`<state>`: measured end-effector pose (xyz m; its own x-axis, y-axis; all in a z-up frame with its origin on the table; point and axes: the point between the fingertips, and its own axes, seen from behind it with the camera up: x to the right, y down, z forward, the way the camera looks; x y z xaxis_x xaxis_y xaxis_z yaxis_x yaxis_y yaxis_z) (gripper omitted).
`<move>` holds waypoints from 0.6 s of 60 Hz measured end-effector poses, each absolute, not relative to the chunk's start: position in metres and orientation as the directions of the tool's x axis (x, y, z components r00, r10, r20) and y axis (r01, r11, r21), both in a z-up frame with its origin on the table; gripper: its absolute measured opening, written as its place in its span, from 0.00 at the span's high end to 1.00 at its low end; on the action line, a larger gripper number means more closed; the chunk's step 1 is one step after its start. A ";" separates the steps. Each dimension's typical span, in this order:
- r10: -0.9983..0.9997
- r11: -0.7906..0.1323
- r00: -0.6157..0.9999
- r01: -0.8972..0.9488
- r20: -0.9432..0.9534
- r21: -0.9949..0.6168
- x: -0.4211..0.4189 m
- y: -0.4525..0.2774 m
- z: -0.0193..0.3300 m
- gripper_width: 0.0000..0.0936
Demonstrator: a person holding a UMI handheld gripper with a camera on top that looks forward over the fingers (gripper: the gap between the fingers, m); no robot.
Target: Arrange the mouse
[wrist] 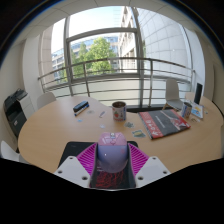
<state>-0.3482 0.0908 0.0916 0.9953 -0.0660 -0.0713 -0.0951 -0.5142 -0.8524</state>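
Pale wood counter (60,135), round-edged, fills the mid part of the view w/ big windows (95,45) and a metal railing (100,72) behind it; trees and a bldg show through the glass. Mouse (112,152), greyish-lilac w/ a domed back, sits right between the fingers (112,165), close in at the near edge of the counter. Magenta pads (88,157) flank it on both sides and look to be touching its flanks, so the fingers seem closed on it, narrowed to about the mouse's width; whether it's lifted or resting on the counter I can't tell. Below the mouse a dark part of the gripper body shows. Beyond the fingers, approx centre of the counter, stands a dark mug (119,110), upright, well apart from the mouse. To the right of the mug lies a reddish magazine or booklet (163,122), flat, angled, near the far right rim. Left of the mug, further back, a small dark flat object (81,105), too small to id. A tiny item lies between mug and mouse, also unclear. At far left, off the counter, a black chair or bag (16,108); at far right, another dark chair back (197,95).
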 end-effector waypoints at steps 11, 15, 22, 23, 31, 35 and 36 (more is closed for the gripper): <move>-0.058 -0.632 0.998 -0.057 -0.026 -0.773 -0.383 0.090 0.003 0.49; -0.053 -0.652 0.998 -0.051 -0.021 -0.756 -0.385 0.087 -0.011 0.44; -0.041 -0.668 0.999 -0.038 -0.014 -0.744 -0.388 0.078 -0.010 0.31; -0.041 -0.664 0.999 -0.036 -0.011 -0.747 -0.388 0.077 -0.007 0.25; -0.039 -0.634 0.999 -0.008 0.022 -0.773 -0.386 0.053 0.041 0.10; -0.043 -0.619 0.998 0.003 0.038 -0.785 -0.386 0.032 0.071 0.09; -0.043 -0.617 0.998 0.005 0.040 -0.787 -0.387 0.026 0.078 0.09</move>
